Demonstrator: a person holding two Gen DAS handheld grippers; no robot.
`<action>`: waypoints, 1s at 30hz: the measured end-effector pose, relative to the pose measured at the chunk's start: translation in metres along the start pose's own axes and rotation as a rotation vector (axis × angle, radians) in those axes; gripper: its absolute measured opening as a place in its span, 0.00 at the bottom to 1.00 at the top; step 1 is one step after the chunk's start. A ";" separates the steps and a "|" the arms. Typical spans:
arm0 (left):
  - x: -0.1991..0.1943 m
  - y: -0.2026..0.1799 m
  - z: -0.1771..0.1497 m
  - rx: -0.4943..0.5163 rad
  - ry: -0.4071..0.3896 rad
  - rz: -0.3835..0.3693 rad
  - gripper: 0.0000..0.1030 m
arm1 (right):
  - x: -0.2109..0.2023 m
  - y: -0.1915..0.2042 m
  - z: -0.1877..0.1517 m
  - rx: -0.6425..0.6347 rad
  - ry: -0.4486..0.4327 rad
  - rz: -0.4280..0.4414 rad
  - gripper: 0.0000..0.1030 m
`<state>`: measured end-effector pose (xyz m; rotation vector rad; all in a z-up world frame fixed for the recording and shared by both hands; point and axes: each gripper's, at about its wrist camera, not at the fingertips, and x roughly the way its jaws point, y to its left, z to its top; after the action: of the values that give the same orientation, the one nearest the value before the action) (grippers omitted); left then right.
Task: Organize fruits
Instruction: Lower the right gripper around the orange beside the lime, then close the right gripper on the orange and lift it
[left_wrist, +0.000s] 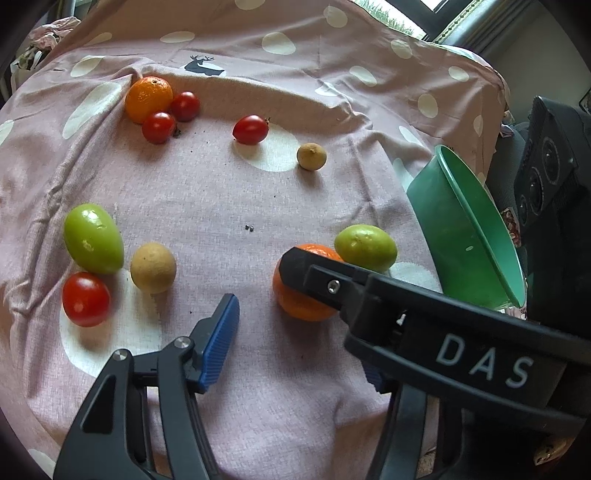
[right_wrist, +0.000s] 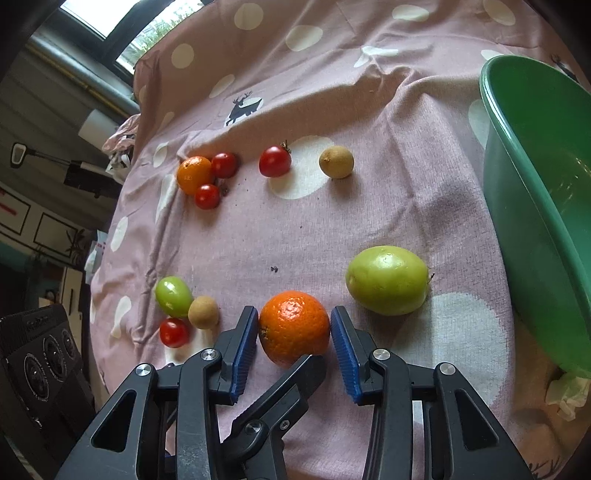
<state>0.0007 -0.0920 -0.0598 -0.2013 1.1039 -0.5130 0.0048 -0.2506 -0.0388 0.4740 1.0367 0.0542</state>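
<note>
An orange (right_wrist: 293, 326) lies on the pink dotted cloth (right_wrist: 369, 206). My right gripper (right_wrist: 294, 334) is shut on it, a blue pad against each side. In the left wrist view one finger (left_wrist: 314, 273) of that gripper hides part of the orange (left_wrist: 303, 301). My left gripper (left_wrist: 295, 358) stands open just beside it, over bare cloth; its right finger is mostly hidden. A green fruit (right_wrist: 388, 280) lies right of the orange, and the tilted green bowl (right_wrist: 535, 184) stands beyond. Farther back lie a second orange (right_wrist: 194, 173), several cherry tomatoes and a tan fruit (right_wrist: 336, 161).
A green fruit (left_wrist: 92, 238), a tan fruit (left_wrist: 153, 267) and a tomato (left_wrist: 85, 299) cluster at the near left. A black box with round dials (left_wrist: 546, 184) stands off the cloth's right edge. Crumpled tissue (right_wrist: 569, 391) lies by the bowl.
</note>
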 end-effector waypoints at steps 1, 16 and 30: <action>0.000 0.000 0.000 -0.002 0.000 -0.004 0.58 | -0.001 -0.001 0.001 0.001 -0.002 0.000 0.43; -0.002 0.003 0.002 -0.030 -0.004 -0.041 0.58 | -0.011 -0.010 0.004 0.044 -0.040 0.039 0.43; 0.004 -0.001 0.005 -0.018 -0.007 -0.053 0.58 | -0.014 -0.011 0.004 0.037 -0.059 0.045 0.42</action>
<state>0.0062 -0.0950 -0.0605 -0.2487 1.0991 -0.5496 -0.0008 -0.2658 -0.0300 0.5297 0.9710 0.0612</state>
